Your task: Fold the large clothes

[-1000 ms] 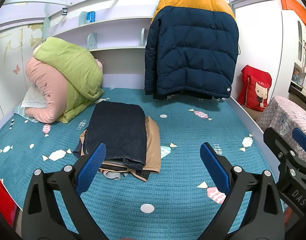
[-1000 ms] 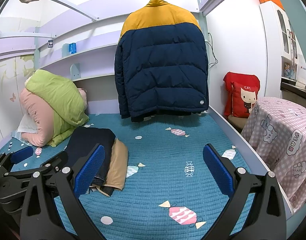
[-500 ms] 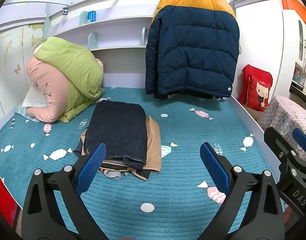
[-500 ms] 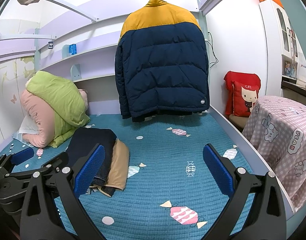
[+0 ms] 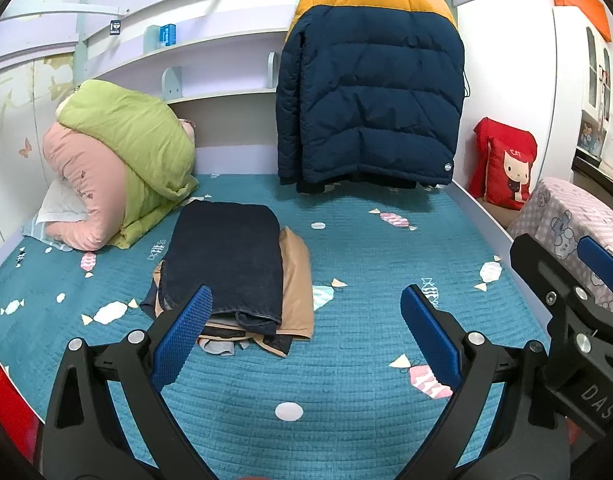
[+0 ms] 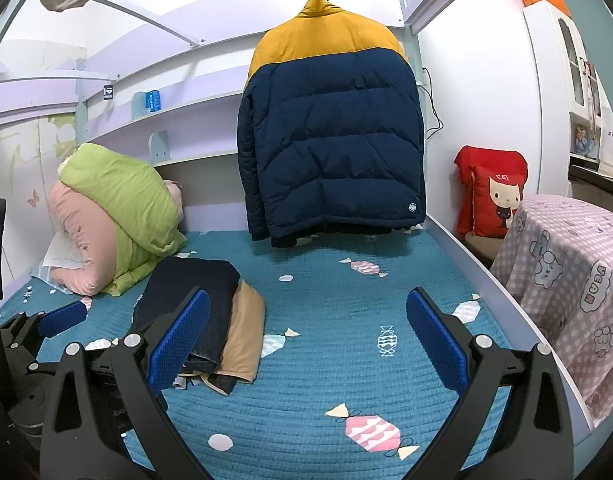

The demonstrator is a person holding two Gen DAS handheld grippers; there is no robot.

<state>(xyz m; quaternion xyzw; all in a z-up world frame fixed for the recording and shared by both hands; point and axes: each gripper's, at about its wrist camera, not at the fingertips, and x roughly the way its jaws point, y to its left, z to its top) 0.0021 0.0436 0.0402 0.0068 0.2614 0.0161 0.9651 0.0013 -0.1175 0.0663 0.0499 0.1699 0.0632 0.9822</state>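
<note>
Teal bed (image 5: 346, 420), neatly folded clothes stack (image 5: 226, 256), puffer jacket (image 5: 370, 92) hanging, both grippers spread

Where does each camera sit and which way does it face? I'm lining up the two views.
Left wrist: on the left claw, facing across the bed at the folded pile; its open blue fingers show, with the right claw at the right edge.
Right wrist: on the right claw, facing the hanging jacket; its open fingers show, with the left claw at lower left.
Shared: bed, pile, jacket, rolled quilt, red cushion.
</note>
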